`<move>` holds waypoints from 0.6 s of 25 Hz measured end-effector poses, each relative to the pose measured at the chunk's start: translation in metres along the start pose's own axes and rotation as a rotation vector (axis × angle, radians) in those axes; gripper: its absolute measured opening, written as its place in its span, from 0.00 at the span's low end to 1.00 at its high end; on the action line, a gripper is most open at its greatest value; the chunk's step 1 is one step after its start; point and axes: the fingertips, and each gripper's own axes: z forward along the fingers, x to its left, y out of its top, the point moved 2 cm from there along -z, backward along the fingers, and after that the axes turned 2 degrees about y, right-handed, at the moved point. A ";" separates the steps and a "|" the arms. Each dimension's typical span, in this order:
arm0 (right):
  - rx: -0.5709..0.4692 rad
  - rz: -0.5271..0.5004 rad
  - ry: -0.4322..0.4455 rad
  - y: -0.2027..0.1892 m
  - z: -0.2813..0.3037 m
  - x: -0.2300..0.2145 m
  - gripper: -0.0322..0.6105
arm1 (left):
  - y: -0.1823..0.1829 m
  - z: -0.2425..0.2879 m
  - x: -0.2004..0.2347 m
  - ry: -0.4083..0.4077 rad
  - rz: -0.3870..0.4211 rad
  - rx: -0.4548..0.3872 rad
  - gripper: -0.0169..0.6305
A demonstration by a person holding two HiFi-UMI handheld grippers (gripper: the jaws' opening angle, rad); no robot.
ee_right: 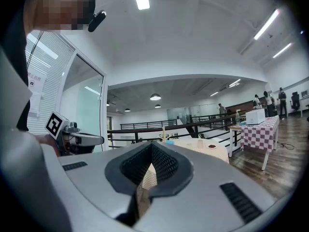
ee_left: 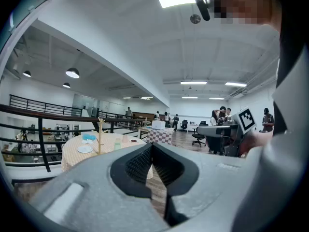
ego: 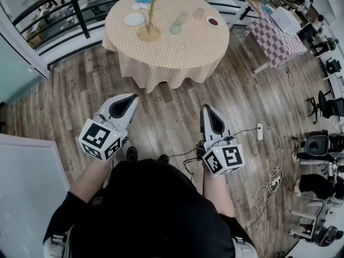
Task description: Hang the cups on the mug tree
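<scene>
Left tongs (ego: 129, 100) and right tongs (ego: 207, 110) are hanging pinched shut, empty, cups (ego: 177, 27) well ahead. Rushing the grab is risking a tip-over.

I see the wooden mug tree (ego: 149, 20) standing upright on its round base, left of the middle of the round, checked-cloth tabletop (ego: 172, 55). To its right I count three cups on the cloth: a pale green cup (ego: 176, 28) nearest the tree, a paler cup (ego: 183, 17) just beyond it, and a pinkish cup (ego: 199, 13) further right. Each sits apart from the tree.
</scene>
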 end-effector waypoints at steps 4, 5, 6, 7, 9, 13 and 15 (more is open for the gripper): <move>0.003 0.005 0.000 -0.004 -0.002 -0.008 0.07 | -0.003 0.006 -0.004 0.002 -0.001 0.003 0.04; 0.004 0.007 0.000 -0.005 -0.003 -0.010 0.07 | -0.004 0.008 -0.006 0.003 -0.001 0.006 0.04; 0.004 0.011 -0.002 -0.007 -0.004 -0.012 0.07 | -0.005 0.009 -0.007 0.003 -0.002 0.009 0.04; 0.004 0.019 -0.004 -0.008 -0.006 -0.014 0.07 | -0.006 0.010 -0.009 0.003 -0.001 0.013 0.04; 0.000 0.055 -0.013 -0.012 -0.012 -0.020 0.07 | -0.007 0.011 -0.014 0.003 0.000 0.020 0.04; -0.005 0.141 -0.038 -0.023 -0.029 -0.047 0.07 | -0.009 0.021 -0.029 0.002 0.004 0.030 0.04; -0.005 0.157 -0.053 -0.030 -0.040 -0.063 0.07 | -0.011 0.029 -0.038 0.003 0.009 0.035 0.04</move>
